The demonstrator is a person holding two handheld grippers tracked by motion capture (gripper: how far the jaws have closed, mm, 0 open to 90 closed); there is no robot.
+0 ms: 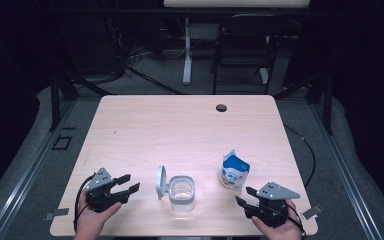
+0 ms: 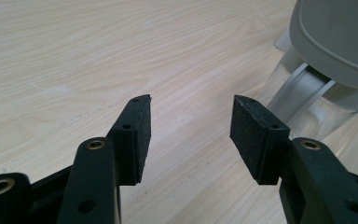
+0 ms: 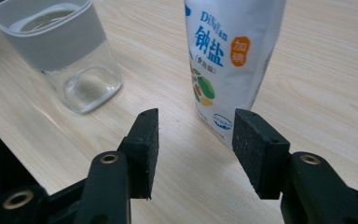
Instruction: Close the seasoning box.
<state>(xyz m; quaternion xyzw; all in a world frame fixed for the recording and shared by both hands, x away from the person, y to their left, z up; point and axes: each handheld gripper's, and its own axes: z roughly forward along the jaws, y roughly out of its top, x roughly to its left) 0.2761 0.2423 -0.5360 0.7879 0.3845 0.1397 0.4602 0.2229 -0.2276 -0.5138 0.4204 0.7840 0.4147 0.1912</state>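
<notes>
Jaws on both grippers stand apart with nothing between them. From the high view, the left gripper rests near the front left of the pale wooden table, pointing at the clear square plastic jar with a grey collar, whose grey hinged lid stands open on its left side; the right gripper sits just short of the white and blue salt bag, which stands upright right of the jar.

Left gripper view: its wide pads frame bare wood, the lid's underside looming close at upper right.

Right gripper view: printed characters and an orange badge on the bag are readable, the bag's foot just beyond the pads, jar farther left
</notes>
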